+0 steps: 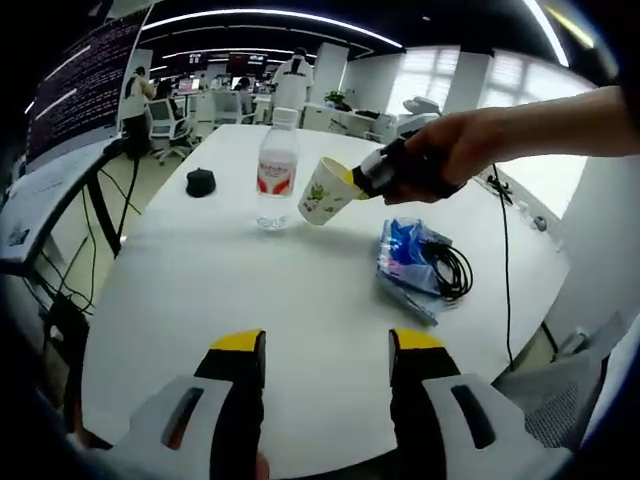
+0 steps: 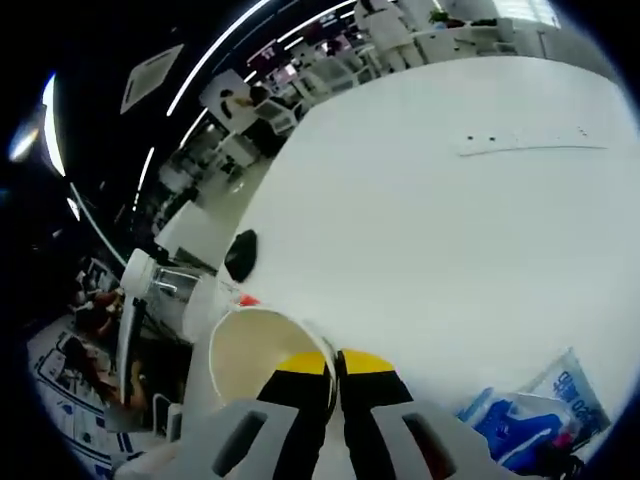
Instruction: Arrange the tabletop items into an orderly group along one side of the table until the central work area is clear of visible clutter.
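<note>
The right tongs [image 2: 336, 365] pinch the rim of a paper cup [image 1: 327, 190], held tilted just beside a water bottle [image 1: 277, 166] on the white worktop [image 1: 300, 300]. The left tongs [image 1: 328, 345] hang open, empty. A blue packet [image 1: 405, 255] lies near a black cable [image 1: 455, 270].

Bright ceiling strips, fisheye-warped edges

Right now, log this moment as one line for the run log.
left gripper: open, low over table | right gripper: shut on paper cup rim, tilted beside water bottle | blue packet, black object: untouched
</note>
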`<state>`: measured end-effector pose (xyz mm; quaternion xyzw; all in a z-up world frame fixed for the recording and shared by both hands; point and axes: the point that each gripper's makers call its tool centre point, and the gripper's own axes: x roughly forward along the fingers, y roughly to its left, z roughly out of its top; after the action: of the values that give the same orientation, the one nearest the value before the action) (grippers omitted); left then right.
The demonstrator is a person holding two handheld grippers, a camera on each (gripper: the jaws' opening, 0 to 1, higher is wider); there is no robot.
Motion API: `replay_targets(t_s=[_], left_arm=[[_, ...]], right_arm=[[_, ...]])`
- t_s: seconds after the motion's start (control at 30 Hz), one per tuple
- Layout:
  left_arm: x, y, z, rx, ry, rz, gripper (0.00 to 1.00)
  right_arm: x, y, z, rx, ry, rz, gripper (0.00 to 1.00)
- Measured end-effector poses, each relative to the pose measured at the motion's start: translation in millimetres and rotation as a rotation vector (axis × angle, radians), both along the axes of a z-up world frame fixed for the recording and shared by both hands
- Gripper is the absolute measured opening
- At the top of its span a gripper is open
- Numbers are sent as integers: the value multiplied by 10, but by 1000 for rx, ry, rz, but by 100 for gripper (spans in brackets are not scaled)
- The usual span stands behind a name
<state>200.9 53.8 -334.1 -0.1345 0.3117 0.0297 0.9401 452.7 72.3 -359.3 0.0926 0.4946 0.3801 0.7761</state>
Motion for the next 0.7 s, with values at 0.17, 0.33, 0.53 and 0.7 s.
replay_targets(t_s=[0.17, 0.33, 0.53, 0.7], left_arm=[[-7, -29, 7, -11, 0, 6, 49], [-14, -28, 37, -13, -4, 11, 49], [-42, 64, 67, -16, -24, 58, 48], [-45, 36, 38, -24, -24, 60, 48]], right_arm=[[42, 48, 54, -2, -10, -2, 0], [93, 105, 70, 4, -23, 6, 0], [212, 125, 46, -7, -32, -1, 2], [190, 150, 39, -15, -39, 16, 6]])
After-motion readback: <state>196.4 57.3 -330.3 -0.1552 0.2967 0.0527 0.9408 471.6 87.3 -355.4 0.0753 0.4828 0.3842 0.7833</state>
